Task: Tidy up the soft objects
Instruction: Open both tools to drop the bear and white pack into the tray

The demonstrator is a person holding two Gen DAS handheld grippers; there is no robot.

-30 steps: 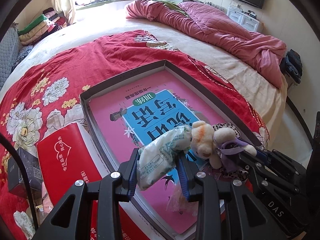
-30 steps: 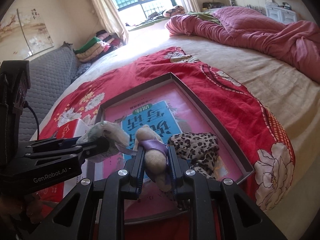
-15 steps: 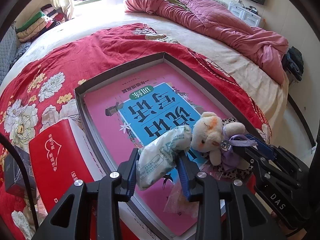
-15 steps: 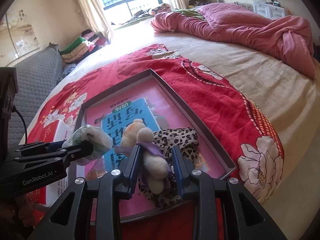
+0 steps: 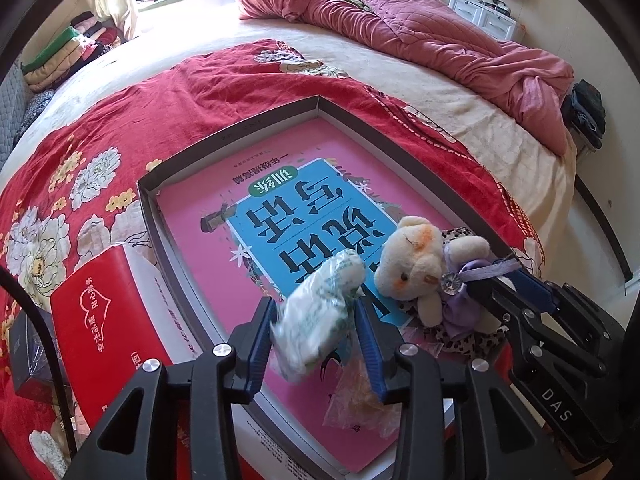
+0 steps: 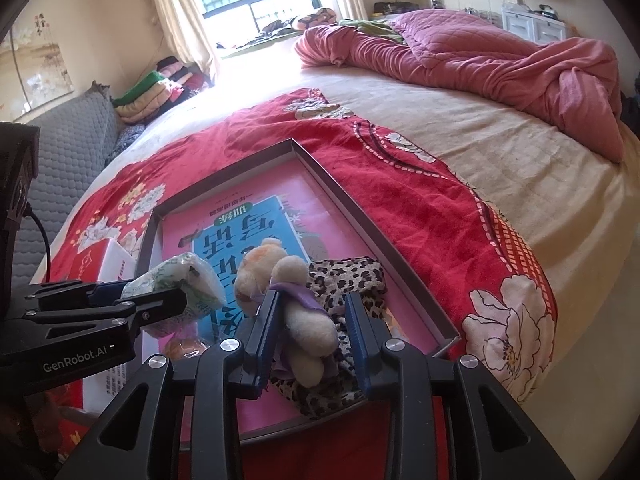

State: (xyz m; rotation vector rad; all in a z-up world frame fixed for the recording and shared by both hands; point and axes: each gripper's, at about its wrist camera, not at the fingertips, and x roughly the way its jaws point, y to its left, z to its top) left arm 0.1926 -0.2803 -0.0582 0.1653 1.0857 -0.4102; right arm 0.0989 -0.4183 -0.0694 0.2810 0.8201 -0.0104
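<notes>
My left gripper (image 5: 316,332) is shut on a white-green soft tissue pack (image 5: 320,312), held above the near part of a shallow grey box (image 5: 256,124) that holds a pink and blue book (image 5: 280,208). The pack also shows in the right wrist view (image 6: 176,280). My right gripper (image 6: 312,328) has opened; its jaws stand apart around a cream plush bear (image 6: 296,312) with a purple ribbon, which lies on a leopard-print cloth (image 6: 352,280) in the box's near right corner. The bear also shows in the left wrist view (image 5: 416,264).
The box lies on a red floral blanket (image 5: 120,120) on a bed. A red tissue box (image 5: 108,320) stands left of it. A crumpled plastic bag (image 5: 360,396) lies in the box. A pink quilt (image 6: 480,48) is heaped at the far side.
The right gripper lowered the bear onto the leopard cloth and opened its jaws. The left gripper kept hold of the tissue pack and shifted slightly.
</notes>
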